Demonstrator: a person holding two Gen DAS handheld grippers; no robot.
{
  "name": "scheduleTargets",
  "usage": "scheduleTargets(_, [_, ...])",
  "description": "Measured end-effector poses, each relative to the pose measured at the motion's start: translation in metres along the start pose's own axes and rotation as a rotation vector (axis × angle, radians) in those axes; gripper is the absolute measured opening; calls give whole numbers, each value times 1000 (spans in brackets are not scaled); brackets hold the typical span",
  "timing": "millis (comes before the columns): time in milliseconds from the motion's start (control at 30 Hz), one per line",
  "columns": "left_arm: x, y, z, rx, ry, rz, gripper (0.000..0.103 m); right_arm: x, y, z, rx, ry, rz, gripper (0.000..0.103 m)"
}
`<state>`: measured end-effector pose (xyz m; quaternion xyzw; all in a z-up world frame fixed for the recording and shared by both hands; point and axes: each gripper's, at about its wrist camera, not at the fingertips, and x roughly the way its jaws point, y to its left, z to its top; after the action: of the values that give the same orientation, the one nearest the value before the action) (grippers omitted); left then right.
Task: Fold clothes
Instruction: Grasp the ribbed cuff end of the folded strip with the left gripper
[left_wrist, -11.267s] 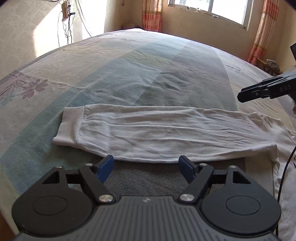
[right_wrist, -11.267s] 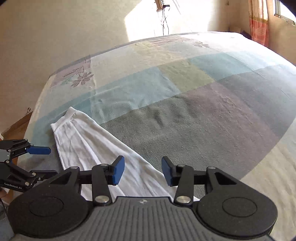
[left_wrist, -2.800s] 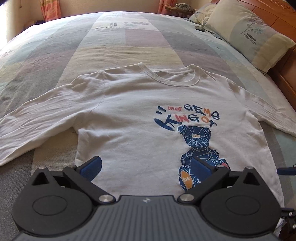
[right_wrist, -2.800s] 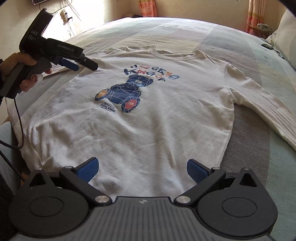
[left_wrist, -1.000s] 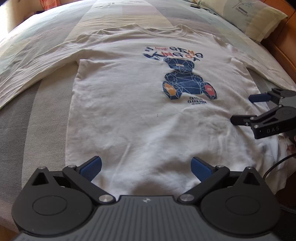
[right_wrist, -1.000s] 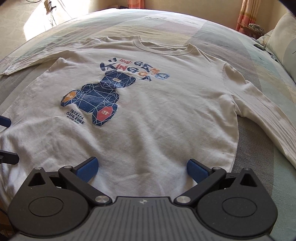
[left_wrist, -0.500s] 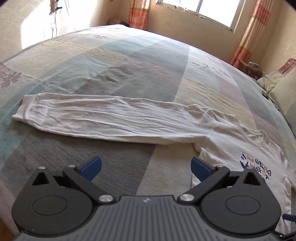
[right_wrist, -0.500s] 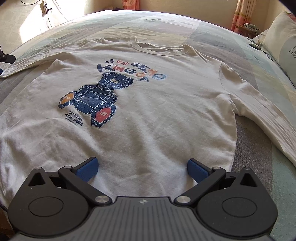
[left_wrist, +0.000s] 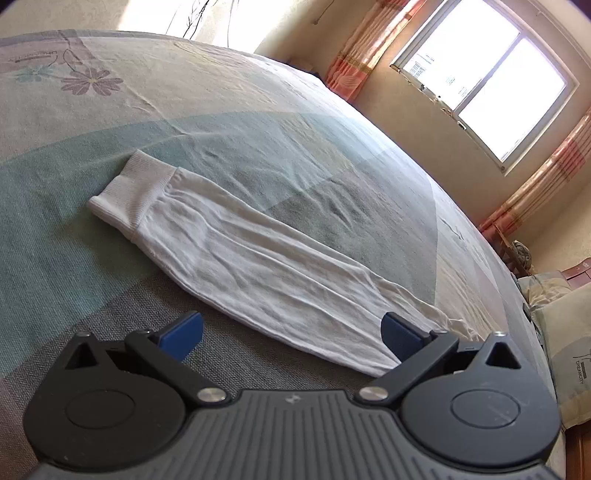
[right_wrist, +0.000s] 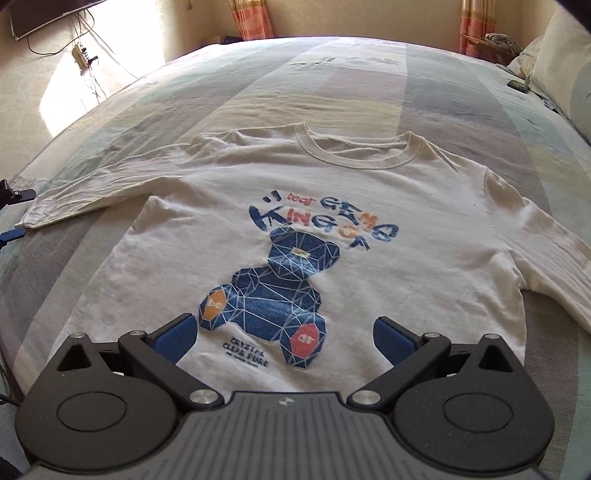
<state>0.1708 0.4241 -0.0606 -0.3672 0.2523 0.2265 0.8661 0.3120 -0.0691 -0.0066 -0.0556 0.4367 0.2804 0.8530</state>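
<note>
A white long-sleeved shirt (right_wrist: 369, 258) with a blue bear print lies flat, face up, on the bed. Its left sleeve (left_wrist: 240, 258) stretches out across the bedspread, ribbed cuff (left_wrist: 133, 188) at the far end. My left gripper (left_wrist: 291, 332) is open, hovering low just in front of that sleeve's near edge, nothing between its fingers. My right gripper (right_wrist: 282, 338) is open above the shirt's lower front, near the hem. At the left edge of the right wrist view the left gripper's fingertips (right_wrist: 14, 195) show beside the sleeve end.
The bed (right_wrist: 369, 85) wears a patchwork bedspread of grey, green and beige. Pillows (right_wrist: 565, 62) lie at the right. A window (left_wrist: 480, 77) with orange curtains is behind the bed. Cables hang on the wall (right_wrist: 85, 55).
My left gripper has swung further left and dropped closer to the sleeve, so the cuff is now nearer. My right gripper has edged forward over the shirt's lower front.
</note>
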Motion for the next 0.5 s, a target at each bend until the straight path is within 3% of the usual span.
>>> scheduleTargets(167, [11,20,-3,-12,-60,-61,102,16,37,6,-75,4,66,103])
scheduleTargets(333, [19,28,5,6,-95,-106,102,30,60,8,-128,17,76,103])
scheduleTargets(500, [22,39,8,-50,-137,-148,102,42,79,12,-149,25,79,103])
